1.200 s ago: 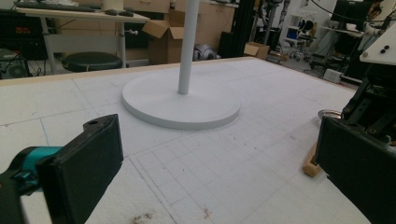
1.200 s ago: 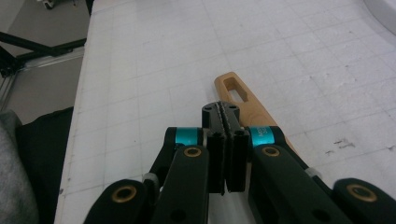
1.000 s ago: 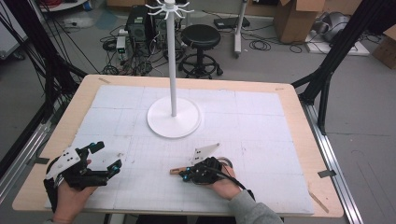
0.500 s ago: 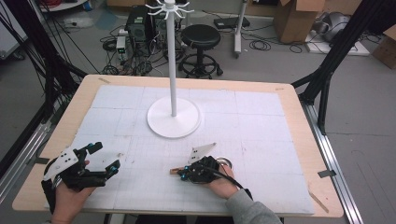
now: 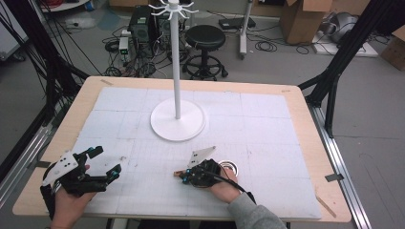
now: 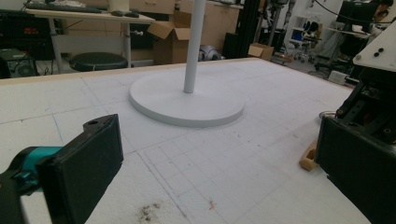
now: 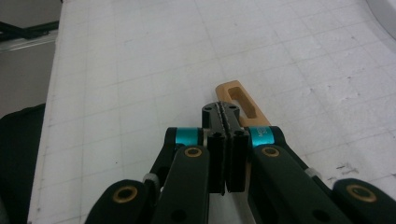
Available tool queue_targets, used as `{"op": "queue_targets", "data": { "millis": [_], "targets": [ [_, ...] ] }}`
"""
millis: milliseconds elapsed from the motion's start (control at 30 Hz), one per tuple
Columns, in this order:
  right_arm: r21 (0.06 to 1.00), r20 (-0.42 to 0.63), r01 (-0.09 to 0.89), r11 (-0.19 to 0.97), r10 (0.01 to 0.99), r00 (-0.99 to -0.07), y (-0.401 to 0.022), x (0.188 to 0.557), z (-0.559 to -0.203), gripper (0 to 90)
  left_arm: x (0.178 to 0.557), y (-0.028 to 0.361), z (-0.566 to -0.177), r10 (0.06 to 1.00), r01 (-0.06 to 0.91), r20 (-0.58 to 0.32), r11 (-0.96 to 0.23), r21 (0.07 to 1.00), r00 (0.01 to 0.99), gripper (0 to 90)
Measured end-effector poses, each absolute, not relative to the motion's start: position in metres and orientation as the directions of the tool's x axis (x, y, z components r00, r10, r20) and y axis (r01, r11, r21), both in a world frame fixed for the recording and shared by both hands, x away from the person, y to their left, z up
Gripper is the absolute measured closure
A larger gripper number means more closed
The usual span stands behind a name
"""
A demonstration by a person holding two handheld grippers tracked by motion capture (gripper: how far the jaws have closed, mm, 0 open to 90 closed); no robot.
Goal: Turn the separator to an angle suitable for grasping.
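A flat wooden handle (image 7: 237, 99) with a slotted end lies on the white foam table top (image 5: 267, 129), pointing left. My right gripper (image 5: 185, 174) rests low over it near the front edge, jaws pressed shut together (image 7: 224, 116); the handle runs just beneath and beside them, and nothing shows between the pads. A metal ring (image 5: 232, 167) lies by the right hand. My left gripper (image 5: 106, 162) sits at the front left, wide open and holding nothing (image 6: 219, 186). In the left gripper view the handle's end (image 6: 308, 158) and the ring (image 6: 327, 114) peek out beside its right jaw.
A white stand (image 5: 175, 62) with hooks at the top rises from a round base (image 5: 177, 126) at the table's middle back; the base (image 6: 187, 100) is also ahead in the left gripper view. Boxes, a stool (image 5: 204, 38) and cables lie on the floor beyond.
My right gripper has shifted slightly left and turned a little over the wooden handle. The left gripper has barely moved.
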State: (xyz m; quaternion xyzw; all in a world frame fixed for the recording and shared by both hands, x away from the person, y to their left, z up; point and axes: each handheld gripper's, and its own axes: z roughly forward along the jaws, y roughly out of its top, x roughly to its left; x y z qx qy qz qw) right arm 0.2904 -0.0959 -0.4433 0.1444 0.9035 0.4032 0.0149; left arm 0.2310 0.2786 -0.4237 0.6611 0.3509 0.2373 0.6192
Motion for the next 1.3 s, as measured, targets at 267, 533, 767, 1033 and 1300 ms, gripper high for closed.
{"op": "queue_targets", "data": {
  "millis": [267, 533, 767, 1033, 1300],
  "targets": [
    [0.731, 0.088, 0.257, 0.632, 0.287, -0.954, -0.093, 0.293, -0.443, 90.0, 0.229, 0.281, -0.424, 0.761, 0.173, -0.122, 0.014, 0.985, 0.637, 1.8],
    [0.722, 0.070, 0.256, 0.642, 0.300, -0.951, -0.088, 0.295, -0.443, 90.0, 0.228, 0.281, -0.424, 0.762, 0.174, -0.124, 0.015, 0.985, 0.636, 1.8],
    [0.721, 0.070, 0.267, 0.640, 0.317, -0.946, -0.084, 0.299, -0.442, 90.0, 0.226, 0.284, -0.424, 0.766, 0.174, -0.129, 0.022, 0.984, 0.629, 1.8],
    [0.715, 0.075, 0.284, 0.639, 0.333, -0.940, -0.083, 0.303, -0.442, 90.0, 0.225, 0.286, -0.424, 0.768, 0.175, -0.127, 0.020, 0.984, 0.628, 1.8],
    [0.708, 0.082, 0.301, 0.639, 0.348, -0.934, -0.079, 0.306, -0.441, 90.0, 0.223, 0.287, -0.424, 0.770, 0.174, -0.127, 0.021, 0.984, 0.625, 1.8]
  ]
}}
